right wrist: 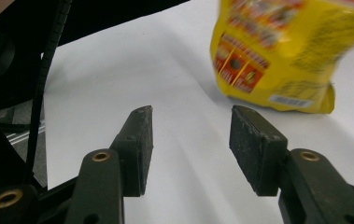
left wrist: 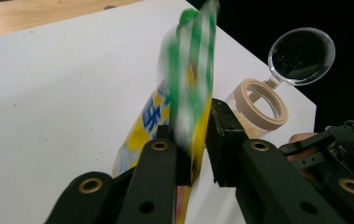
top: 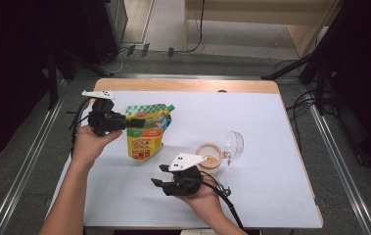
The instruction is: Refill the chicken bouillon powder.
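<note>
A yellow and green snack pouch point(top: 146, 131) stands upright left of the table's middle. My left gripper point(top: 124, 121) is shut on the pouch's upper left edge; in the left gripper view the pouch point(left wrist: 191, 93) is pinched edge-on between the jaws of that gripper point(left wrist: 195, 140). A clear jar with a tan rim point(top: 209, 156) holds tan grains, and its clear hinged lid point(top: 234, 144) stands open. My right gripper point(top: 159, 175) is open near the table's front, left of the jar, with nothing between its fingers. In the right gripper view the open right gripper point(right wrist: 191, 140) points toward the pouch's lower end point(right wrist: 291, 51).
The white mat point(top: 271, 127) covers a wooden table point(top: 183, 85). A cable point(top: 227, 200) trails from the right gripper toward the front edge. Bare mat lies to the right of the jar and along the back.
</note>
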A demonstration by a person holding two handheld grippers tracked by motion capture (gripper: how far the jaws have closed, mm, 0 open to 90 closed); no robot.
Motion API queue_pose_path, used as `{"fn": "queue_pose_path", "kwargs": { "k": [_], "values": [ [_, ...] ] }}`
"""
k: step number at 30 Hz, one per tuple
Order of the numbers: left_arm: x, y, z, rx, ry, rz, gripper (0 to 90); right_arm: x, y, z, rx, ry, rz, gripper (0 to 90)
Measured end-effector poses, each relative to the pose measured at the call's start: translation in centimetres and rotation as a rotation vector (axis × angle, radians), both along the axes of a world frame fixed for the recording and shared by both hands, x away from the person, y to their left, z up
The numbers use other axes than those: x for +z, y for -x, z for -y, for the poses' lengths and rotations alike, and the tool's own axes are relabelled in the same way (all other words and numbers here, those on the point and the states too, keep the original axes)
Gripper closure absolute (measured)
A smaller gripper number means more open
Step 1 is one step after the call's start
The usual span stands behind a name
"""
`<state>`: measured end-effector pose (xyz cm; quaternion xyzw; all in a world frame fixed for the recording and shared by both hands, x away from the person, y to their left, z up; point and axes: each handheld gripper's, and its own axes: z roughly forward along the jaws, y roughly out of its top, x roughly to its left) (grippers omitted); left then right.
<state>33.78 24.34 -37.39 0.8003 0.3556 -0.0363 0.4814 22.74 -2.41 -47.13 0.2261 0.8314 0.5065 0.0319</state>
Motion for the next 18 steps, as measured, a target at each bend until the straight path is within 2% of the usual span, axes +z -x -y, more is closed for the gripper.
{"fn": "queue_pose_path", "kwargs": {
  "k": [2,5,10,12,15,18],
  "values": [
    [0.1,0.1,-0.1,-0.006,-0.011,0.006,77.0,0.0,0.0,0.0,0.002,-0.001,0.001,50.6],
    [0.3,0.4,-0.1,-0.015,0.004,0.006,73.9,0.0,0.0,0.0,0.005,0.002,0.0,50.6],
    [1.2,0.7,-0.2,-0.016,-0.009,0.013,70.5,0.2,0.0,0.0,0.009,0.011,0.002,52.0],
    [1.5,0.8,-0.3,-0.003,-0.001,0.009,67.6,0.2,0.0,0.0,0.015,0.006,-0.011,53.2],
    [2.2,1.1,-0.5,0.019,-0.004,0.008,67.7,0.4,-0.1,0.1,0.018,0.003,-0.017,53.9],
    [3.1,1.4,-0.8,0.031,-0.004,0.027,66.1,0.6,-0.2,0.1,0.021,0.013,-0.018,53.8]
  ]
}}
